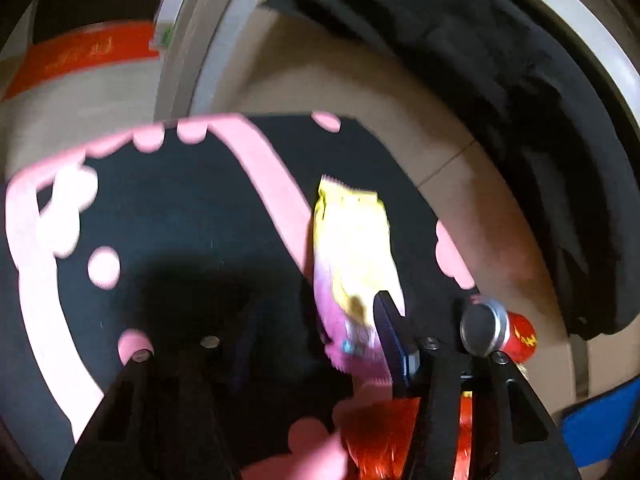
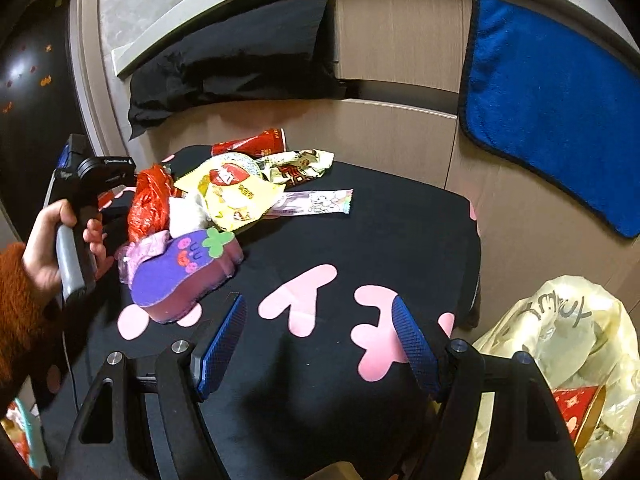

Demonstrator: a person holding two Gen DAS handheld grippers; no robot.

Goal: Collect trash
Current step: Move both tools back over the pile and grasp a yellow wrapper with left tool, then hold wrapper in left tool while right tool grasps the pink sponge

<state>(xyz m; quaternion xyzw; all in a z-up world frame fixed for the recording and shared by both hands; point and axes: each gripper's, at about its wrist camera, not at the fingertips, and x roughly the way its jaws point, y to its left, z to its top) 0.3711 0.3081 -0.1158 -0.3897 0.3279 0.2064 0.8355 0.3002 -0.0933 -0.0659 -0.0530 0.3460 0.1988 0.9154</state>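
The left gripper (image 1: 304, 344), jaws apart beside a yellow wrapper (image 1: 352, 240), could knock nearby trash off the black mat (image 1: 180, 220).

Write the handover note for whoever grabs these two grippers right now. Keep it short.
Right gripper: open, empty, hovering over the black mat.
Left gripper: jaws just closing, nothing clearly gripped; it is at the trash pile, beside the yellow wrapper.
Pile at the mat's far left: red can, red plastic, yellow packet, long white wrapper, purple sponge.
Trash bag on the floor at right already holds some items.
Left: bag the pile.
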